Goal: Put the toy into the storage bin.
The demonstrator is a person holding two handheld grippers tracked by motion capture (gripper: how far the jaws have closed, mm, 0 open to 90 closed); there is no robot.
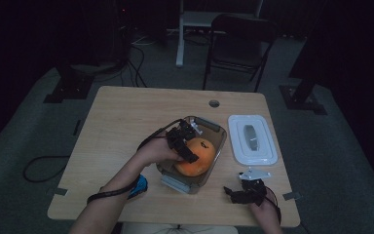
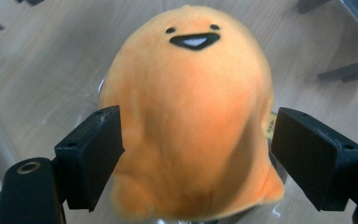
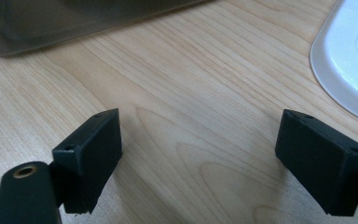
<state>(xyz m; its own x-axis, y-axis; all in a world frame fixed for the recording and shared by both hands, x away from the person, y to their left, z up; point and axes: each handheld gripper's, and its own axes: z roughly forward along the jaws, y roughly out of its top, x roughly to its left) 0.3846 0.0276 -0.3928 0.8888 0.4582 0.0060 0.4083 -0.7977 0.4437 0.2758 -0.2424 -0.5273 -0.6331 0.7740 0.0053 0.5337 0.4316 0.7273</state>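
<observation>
Orange plush (image 1: 195,156) sits in the clear bin (image 1: 217,130), mid-tabletop.
Left gripper (image 2: 193,154) jaws stand wide around it, apparently not pressing; right gripper (image 3: 209,158), at five o'clock, gapes empty; lid (image 1: 251,140) at three.

The high view looks forward and down from above the person's side onto the whole wooden table (image 1: 126,126), far enough back to take in the floor and a chair (image 1: 238,44) beyond. The left gripper view sits very close to the orange plush toy (image 2: 191,116), also seen in the clear container (image 1: 214,127) from above. The right gripper view looks low and near along the tabletop, sharing the white lid (image 3: 349,60) with the high view (image 1: 252,139).
</observation>
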